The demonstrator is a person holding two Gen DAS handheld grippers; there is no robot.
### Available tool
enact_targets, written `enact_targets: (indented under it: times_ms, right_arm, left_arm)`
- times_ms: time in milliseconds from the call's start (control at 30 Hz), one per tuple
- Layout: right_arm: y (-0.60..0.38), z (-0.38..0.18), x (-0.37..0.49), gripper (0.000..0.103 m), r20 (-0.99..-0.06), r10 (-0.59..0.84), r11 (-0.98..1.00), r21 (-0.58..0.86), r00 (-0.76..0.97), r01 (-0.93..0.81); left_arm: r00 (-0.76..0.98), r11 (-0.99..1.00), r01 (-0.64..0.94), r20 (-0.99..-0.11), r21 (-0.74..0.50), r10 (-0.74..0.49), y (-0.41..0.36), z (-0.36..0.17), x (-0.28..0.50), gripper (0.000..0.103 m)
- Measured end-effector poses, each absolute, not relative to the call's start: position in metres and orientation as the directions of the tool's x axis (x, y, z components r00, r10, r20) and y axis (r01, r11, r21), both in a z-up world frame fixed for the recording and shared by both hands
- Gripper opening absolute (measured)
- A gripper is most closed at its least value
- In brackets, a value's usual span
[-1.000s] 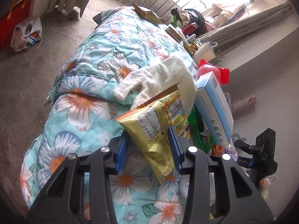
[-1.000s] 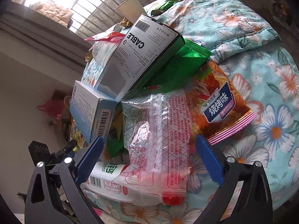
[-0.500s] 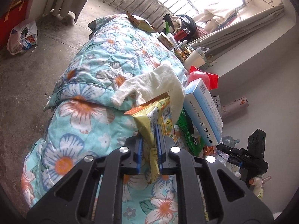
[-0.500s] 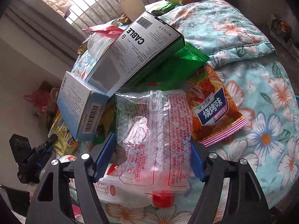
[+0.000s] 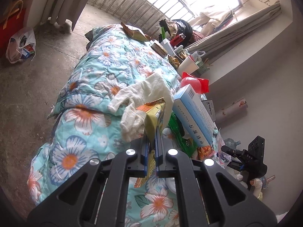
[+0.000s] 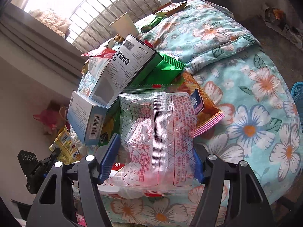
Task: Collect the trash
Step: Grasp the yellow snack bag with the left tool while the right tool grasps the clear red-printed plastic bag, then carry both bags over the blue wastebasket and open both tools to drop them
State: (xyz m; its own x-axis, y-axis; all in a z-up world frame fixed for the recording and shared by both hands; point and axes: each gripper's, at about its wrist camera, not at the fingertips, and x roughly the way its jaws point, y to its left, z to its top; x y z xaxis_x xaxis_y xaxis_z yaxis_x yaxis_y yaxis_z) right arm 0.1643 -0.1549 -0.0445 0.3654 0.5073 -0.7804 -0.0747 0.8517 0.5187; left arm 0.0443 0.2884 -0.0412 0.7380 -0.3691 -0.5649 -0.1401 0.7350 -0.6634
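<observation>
The left tongs (image 5: 151, 147) are clamped on a yellow packet (image 5: 154, 121), their blue pads pressed flat against it from both sides. The packet stands nearly on edge between them; its long axis runs along the fingers, its torn orange top pointing away from the camera toward the window and its tail hanging out below the pads. It sits over the near part of a bed covered by a floral quilt (image 5: 98, 71), just in front of a cream cloth (image 5: 144, 94) and beside a blue box (image 5: 195, 117).

The right tongs (image 6: 153, 160) grip a clear wrapper (image 6: 159, 132) with red print across its width, each blue pad touching a side edge while the body bulges between. Its long axis also runs away from the camera, and its far end lies over an orange packet (image 6: 206, 113) and below a cable box (image 6: 125, 66). A green packet (image 6: 162, 71) lies under that box, and the pile rests on the quilt.

A second ago the left tongs stood apart around the yellow packet, which lay broad and flat-faced; now it is squeezed thin. The right tongs were then wide of the wrapper on both sides; they have since closed onto its edges.
</observation>
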Motion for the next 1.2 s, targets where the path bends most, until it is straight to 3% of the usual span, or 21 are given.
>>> enact_targets:
  times_ms: [700, 967, 1200]
  right_arm:
    - [-0.234, -0.014, 0.124, 0.066, -0.640, 0.531, 0.772, 0.636, 0.555, -0.005]
    - [-0.288, -0.012, 0.104, 0.066, -0.632, 0.442, 0.776, 0.626, 0.636, 0.082]
    - [-0.366, -0.013, 0.080, 0.066, -0.634, 0.289, 0.768, 0.601, 0.717, 0.221]
  left_arm:
    - [0.770, 0.794, 0.149, -0.434, -0.590, -0.467, 0.204, 0.049, 0.064, 0.003]
    - [0.689, 0.798, 0.296, -0.461, -0.526, -0.559, 0.120, 0.069, 0.104, 0.003]
    - [0.525, 0.757, 0.470, -0.545, -0.455, -0.654, -0.004, 0.077, 0.154, 0.003]
